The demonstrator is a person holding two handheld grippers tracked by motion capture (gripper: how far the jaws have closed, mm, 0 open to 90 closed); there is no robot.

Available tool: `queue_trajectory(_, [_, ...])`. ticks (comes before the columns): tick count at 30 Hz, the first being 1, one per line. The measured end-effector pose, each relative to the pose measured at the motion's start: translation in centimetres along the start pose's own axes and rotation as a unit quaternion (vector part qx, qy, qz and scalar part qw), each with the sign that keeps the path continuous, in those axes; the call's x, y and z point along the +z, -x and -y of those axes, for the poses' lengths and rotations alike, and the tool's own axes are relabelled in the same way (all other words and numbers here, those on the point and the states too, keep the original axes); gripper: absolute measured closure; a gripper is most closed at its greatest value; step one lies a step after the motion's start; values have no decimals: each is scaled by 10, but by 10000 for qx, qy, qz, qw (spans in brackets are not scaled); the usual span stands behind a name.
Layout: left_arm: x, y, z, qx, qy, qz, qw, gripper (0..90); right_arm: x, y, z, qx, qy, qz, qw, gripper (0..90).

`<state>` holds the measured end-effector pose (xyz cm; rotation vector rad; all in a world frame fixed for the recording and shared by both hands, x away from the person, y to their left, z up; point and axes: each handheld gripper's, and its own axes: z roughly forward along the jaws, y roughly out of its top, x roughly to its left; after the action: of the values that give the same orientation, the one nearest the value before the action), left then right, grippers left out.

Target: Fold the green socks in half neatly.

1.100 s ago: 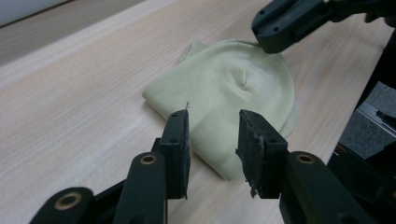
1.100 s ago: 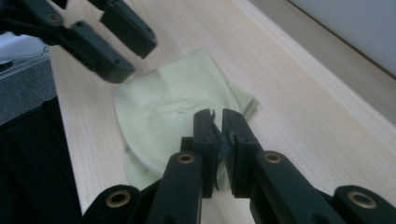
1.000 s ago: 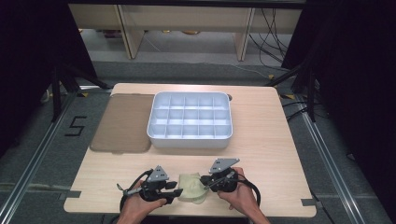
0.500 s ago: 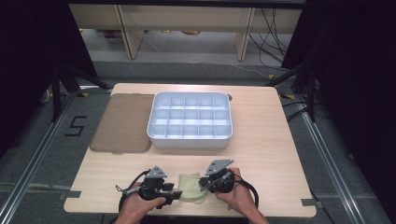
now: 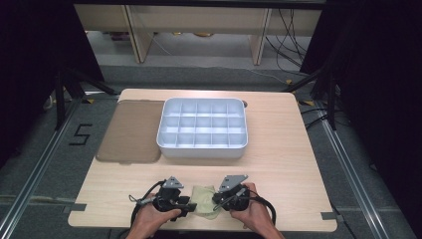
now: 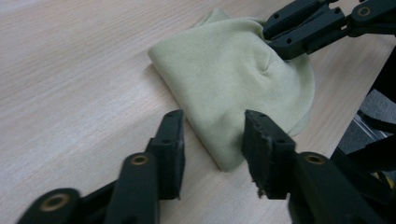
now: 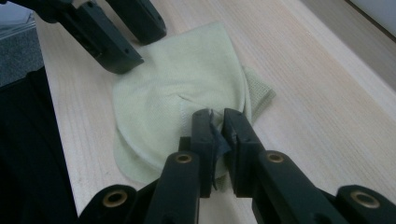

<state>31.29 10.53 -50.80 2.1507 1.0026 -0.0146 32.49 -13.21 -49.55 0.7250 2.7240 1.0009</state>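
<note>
Cloth (image 5: 203, 198), pale yellow-green knit, lay bunched at the near edge of the table (image 5: 278, 159), between the two hands and well apart from the grey compartment tray (image 5: 202, 129) and the brown lid (image 5: 130, 130) beside it. Folding or bunching looked partway done, as a judgement: the piece was already doubled over into a rounded lump with layered edges, a loose corner sticking out on the tray side. No compartment held anything as far as the high view told.

Right gripper (image 7: 215, 123) had its fingers clenched on a pinch of the cloth's edge, a bit of fabric squeezed between them. Left gripper (image 6: 212, 135) had just been closing its fingers, yet they stood apart astride the near corner of the cloth, pads not pressing it; cloth lay between them, released for now. Left fingers (image 7: 116, 49) also showed over the far side of the cloth in the right gripper view.

Left to do, probably: second grip, then finishing the fold or carrying it off toward the tray.

Long axis was hard to call on such a lump; in the high view it ran roughly from the near edge toward the tray, loose corner pointing away from the person.
</note>
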Motion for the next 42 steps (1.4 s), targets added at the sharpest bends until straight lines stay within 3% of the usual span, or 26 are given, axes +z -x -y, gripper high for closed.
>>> queue_trajectory(1, [2,2,0,-108,86,22,9999,680,0,1,0,-68,12,-48,10000,830])
queue_trajectory(3, [2,2,0,-15,135,16,9999,756,-1,1,0,11,-38,-60,10000,827])
queue_trajectory(5, [1,3,0,-23,217,-12,9998,802,-2,2,-1,11,142,-76,9999,830])
queue_trajectory(6, [-1,3,0,69,184,-44,9998,815,-5,2,-1,53,130,-111,9998,835])
queue_trajectory(7, [-2,2,0,157,154,-33,9998,823,-5,2,-2,-13,265,-142,9995,840])
queue_trajectory(8, [-3,3,0,128,188,-35,9997,826,-7,0,-3,93,331,-182,9992,847])
queue_trajectory(13, [-9,2,-1,286,229,-111,9993,832,-7,-9,-7,-32,466,-465,9978,865])
queue_trajectory(15, [-11,3,-1,244,268,-139,9992,832,-3,-14,-9,-75,480,-578,9971,869])
queue_trajectory(16, [-13,3,-2,346,252,-149,9990,832,-1,-17,-9,-73,473,-649,9967,870])
queue_trajectory(18, [-15,4,-3,400,287,-195,9986,832,4,-21,-11,-234,460,-736,9959,872])
queue_trajectory(22, [-17,6,-4,481,269,-265,9981,832,16,-31,-14,-270,305,-859,9955,874])
queue_trajectory(25, [-18,6,-3,523,258,-278,9979,832,26,-33,-13,-327,230,-833,9957,881])
queue_trajectory(28, [-18,7,-3,492,314,-268,9979,831,25,-33,-13,-313,206,-845,9957,882])
queue_trajectory(30, [-19,7,-3,628,254,-314,9972,830,23,-31,-13,-270,198,-867,9957,882])
queue_trajectory(31, [-18,8,-3,522,283,-310,9978,829,22,-28,-13,-256,288,-857,9956,882])
queue_trajectory(34, [-19,9,-4,638,265,-351,9970,829,13,-19,-17,-173,485,-718,9961,882])
queue_trajectory(35, [-19,10,-4,557,322,-349,9973,828,12,-15,-18,-191,547,-644,9962,882])
queue_trajectory(37, [-19,10,-4,602,298,-361,9971,827,11,-6,-20,-123,615,-429,9971,882])
queue_trajectory(38, [-20,10,-4,699,255,-367,9966,827,11,-2,-21,-100,595,-375,9975,882])
queue_trajectory(39, [-20,11,-4,625,286,-371,9969,827,12,1,-22,-31,533,-322,9981,882])
queue_trajectory(42, [-20,13,-5,660,309,-405,9965,828,21,7,-21,-52,421,-197,9989,887])
